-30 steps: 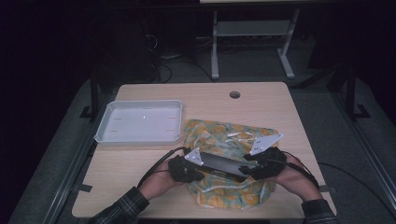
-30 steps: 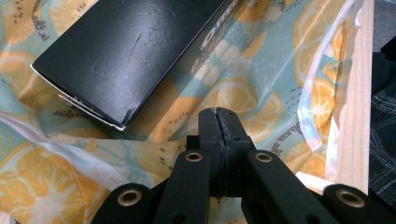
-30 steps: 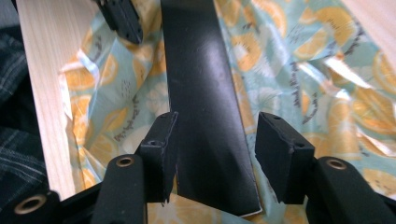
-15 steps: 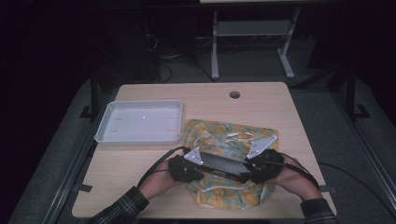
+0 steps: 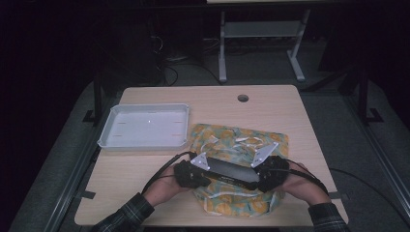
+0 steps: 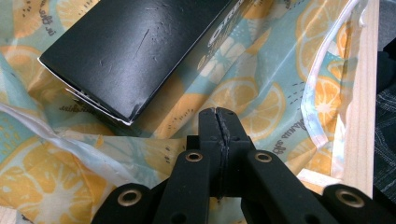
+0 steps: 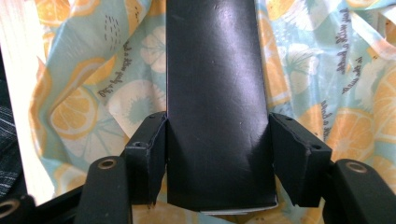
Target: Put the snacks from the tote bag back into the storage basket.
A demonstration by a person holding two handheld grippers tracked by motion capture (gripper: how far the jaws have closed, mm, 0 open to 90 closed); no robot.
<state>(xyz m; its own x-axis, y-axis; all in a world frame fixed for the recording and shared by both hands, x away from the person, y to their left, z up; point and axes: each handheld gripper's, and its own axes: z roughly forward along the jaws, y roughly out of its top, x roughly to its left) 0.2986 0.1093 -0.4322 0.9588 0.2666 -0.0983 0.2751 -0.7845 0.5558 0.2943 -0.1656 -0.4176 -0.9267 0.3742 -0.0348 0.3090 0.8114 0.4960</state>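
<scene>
Your right gripper (image 7: 218, 140) straddles the near-right end of one long black box (image 5: 231, 170); its jaws have just been opening, and a sliver of gap shows at the right pad, so the grip looks released. That suggests the box is now set down on the one citrus-print cloth bag (image 5: 244, 145), near the table's (image 5: 275, 104) front edge. Your left gripper (image 6: 219, 122) is shut on nothing, beside the box's left end. One empty white tray (image 5: 145, 126) sits far left.
</scene>
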